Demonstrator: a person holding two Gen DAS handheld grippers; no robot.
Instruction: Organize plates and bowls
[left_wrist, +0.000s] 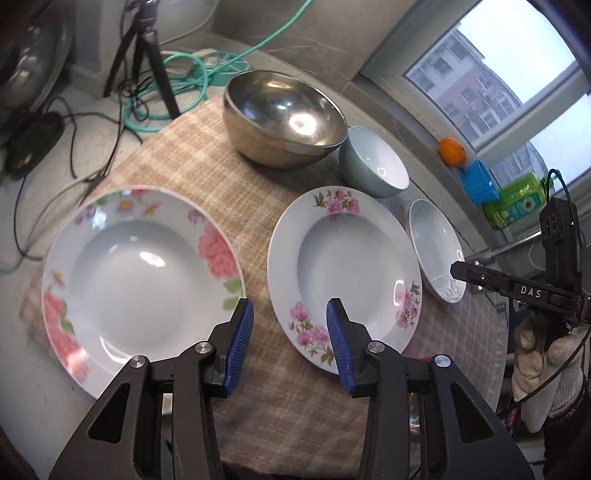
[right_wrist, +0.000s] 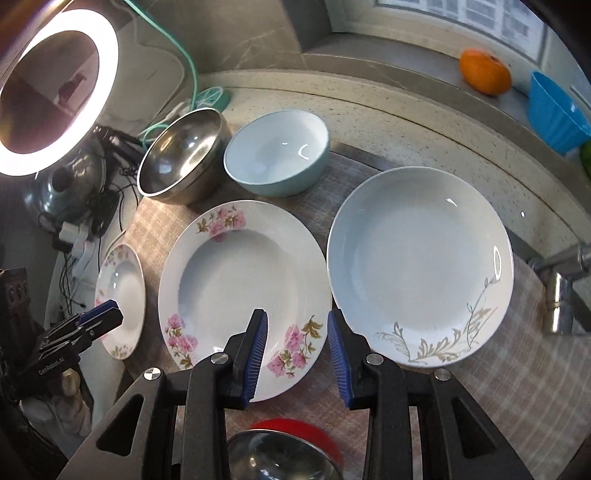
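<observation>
- Currently we hold both tongs above the checked cloth (left_wrist: 207, 155) that covers the bench, each with its blue pads apart and nothing between them.
- Left tongs (left_wrist: 290, 343): they hover over the cloth's near edge, in the gap between the rose plate (left_wrist: 140, 273) on their left and the pink-blossom plate (left_wrist: 345, 273) on their right. The right pad overlaps the near rim of the pink-blossom plate; we cannot tell whether it touches.
- Right tongs (right_wrist: 297, 354): they sit over the gap between the pink-blossom plate (right_wrist: 245, 291) and the grey leaf-pattern plate (right_wrist: 419, 266). The left pad overlaps the blossom plate's near right rim.
- The three plates lie in a row along the cloth's near side.
- Behind them, toward the far edge, the steel bowl (left_wrist: 284, 118) stands just beside the pale blue bowl (left_wrist: 373, 166).
- A second steel bowl (right_wrist: 280, 458) shows below the right tongs.
- On the sill: an orange (right_wrist: 484, 70) and a blue cup (right_wrist: 556, 110).
</observation>
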